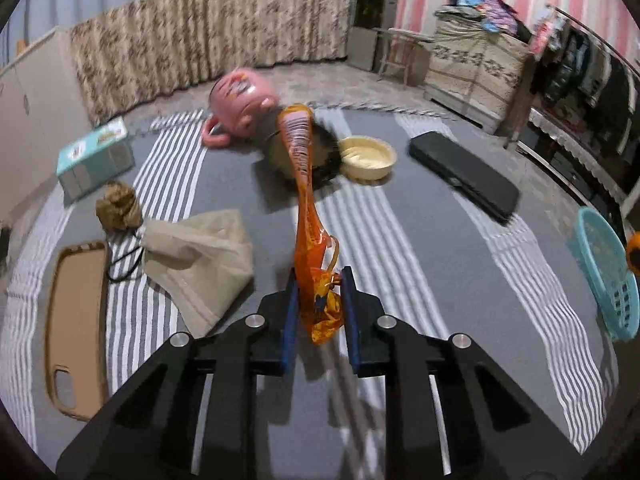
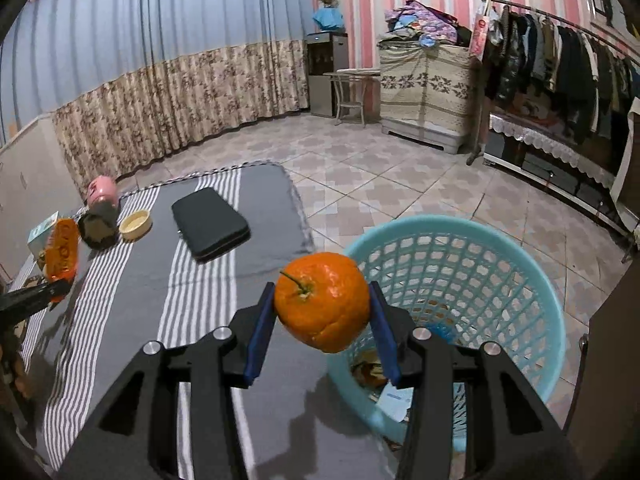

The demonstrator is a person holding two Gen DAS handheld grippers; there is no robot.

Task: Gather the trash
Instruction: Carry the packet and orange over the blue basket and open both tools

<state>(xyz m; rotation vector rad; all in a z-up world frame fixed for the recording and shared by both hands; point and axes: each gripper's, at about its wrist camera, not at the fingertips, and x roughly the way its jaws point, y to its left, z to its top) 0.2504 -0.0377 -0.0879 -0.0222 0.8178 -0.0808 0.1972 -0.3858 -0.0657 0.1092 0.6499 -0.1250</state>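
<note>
Left wrist: wrapper (image 1: 308,216) print illegible.

Orange wrapper (image 1: 308,216): a long, thin, shiny orange plastic snack wrapper with printed text on its far end; its crumpled near end is pinched between the blue pads of the left hand-held gripper (image 1: 320,280); the rest stands up and away from the pads, clear of the striped grey cloth (image 1: 420,248).
Orange fruit (image 2: 323,306): a round orange with a short green stem and a dimpled, slightly dented peel; clamped at its sides by the right hand-held gripper (image 2: 322,300), held in the air at the near rim of the basket.
Basket (image 2: 536,304): light-blue round plastic lattice basket, upright on the tiled floor just beside the cloth's edge; scraps of paper and wrapper lie in its bottom.
</note>
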